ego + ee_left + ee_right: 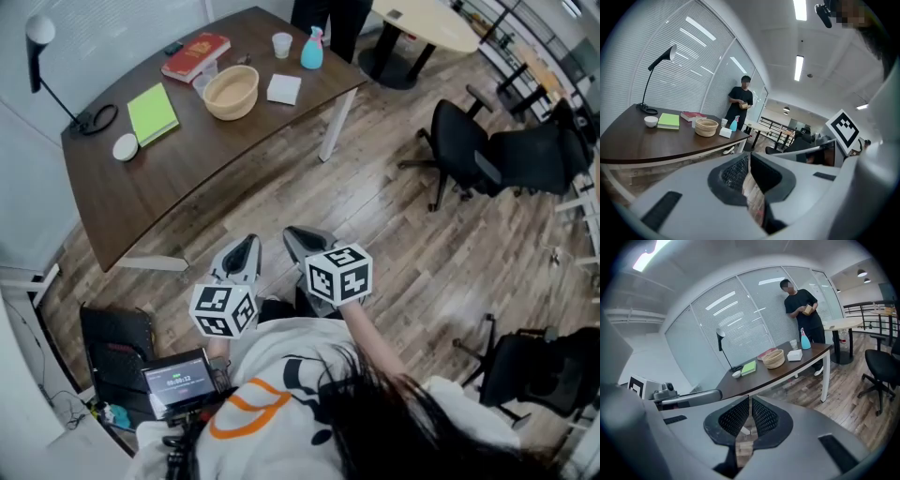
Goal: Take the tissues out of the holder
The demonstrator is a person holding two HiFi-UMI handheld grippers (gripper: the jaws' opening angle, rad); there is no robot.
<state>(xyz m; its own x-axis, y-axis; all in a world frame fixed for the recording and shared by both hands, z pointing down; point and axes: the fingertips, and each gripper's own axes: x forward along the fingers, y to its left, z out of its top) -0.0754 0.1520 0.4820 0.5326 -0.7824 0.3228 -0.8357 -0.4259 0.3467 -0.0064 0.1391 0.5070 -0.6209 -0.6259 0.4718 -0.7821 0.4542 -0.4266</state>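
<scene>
Tissue holder [284, 89] lies flat on desk [187, 169]; left hand-held gripper [246, 247], right hand-held gripper [299, 236] clenched, empty.

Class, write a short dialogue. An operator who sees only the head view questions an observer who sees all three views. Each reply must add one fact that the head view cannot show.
Operator: From above I can't judge the right gripper. Are its jaws shut?
Observer: Yes. In the right gripper view its pads meet, with nothing between them.
Operator: Whose legs are those beyond the far end of the table?
Observer: They belong to a person in dark clothes, who stands by the blinds and holds something small in both hands.
</scene>
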